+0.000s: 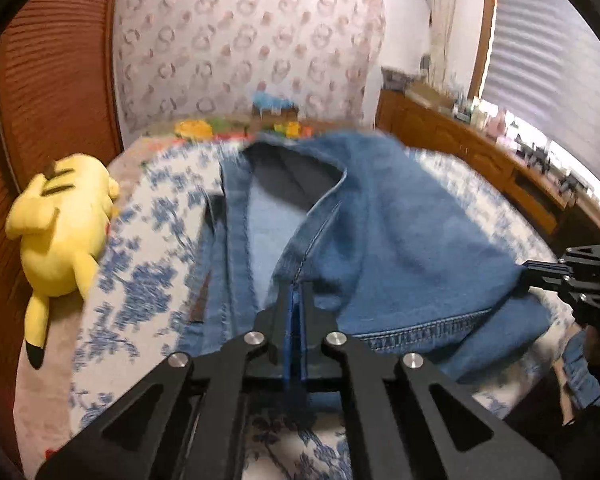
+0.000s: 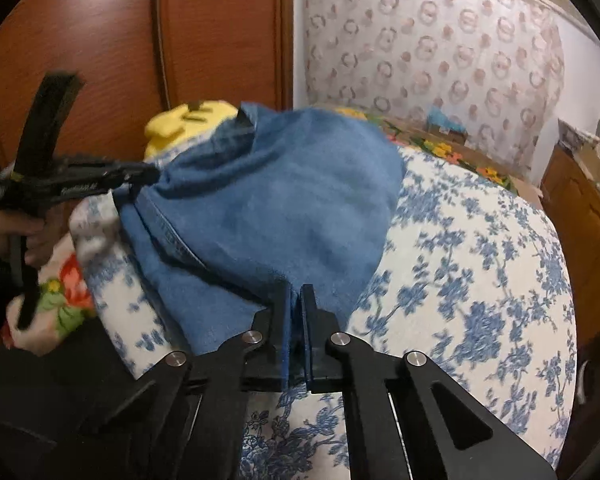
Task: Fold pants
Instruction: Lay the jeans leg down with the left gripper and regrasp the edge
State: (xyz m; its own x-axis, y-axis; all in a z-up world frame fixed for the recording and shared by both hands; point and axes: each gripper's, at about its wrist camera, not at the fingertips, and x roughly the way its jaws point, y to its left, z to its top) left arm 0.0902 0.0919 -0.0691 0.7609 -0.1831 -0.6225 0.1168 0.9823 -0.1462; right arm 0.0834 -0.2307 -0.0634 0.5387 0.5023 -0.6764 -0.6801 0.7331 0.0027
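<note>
Blue denim pants (image 1: 384, 224) lie on a bed with a white and blue floral cover (image 1: 140, 280). My left gripper (image 1: 298, 292) is shut on an edge of the pants and holds it lifted above the cover. My right gripper (image 2: 298, 294) is shut on another edge of the pants (image 2: 284, 192), also lifted, so the denim hangs between the two. The right gripper shows at the right edge of the left wrist view (image 1: 540, 274). The left gripper shows at the left of the right wrist view (image 2: 148, 174), with the person's hand on it.
A yellow plush toy (image 1: 60, 232) lies at the bed's left side by a wooden wardrobe (image 1: 48, 80). A wooden dresser (image 1: 480, 160) with small items stands on the right under a window. A patterned curtain wall (image 1: 240, 40) is behind the bed.
</note>
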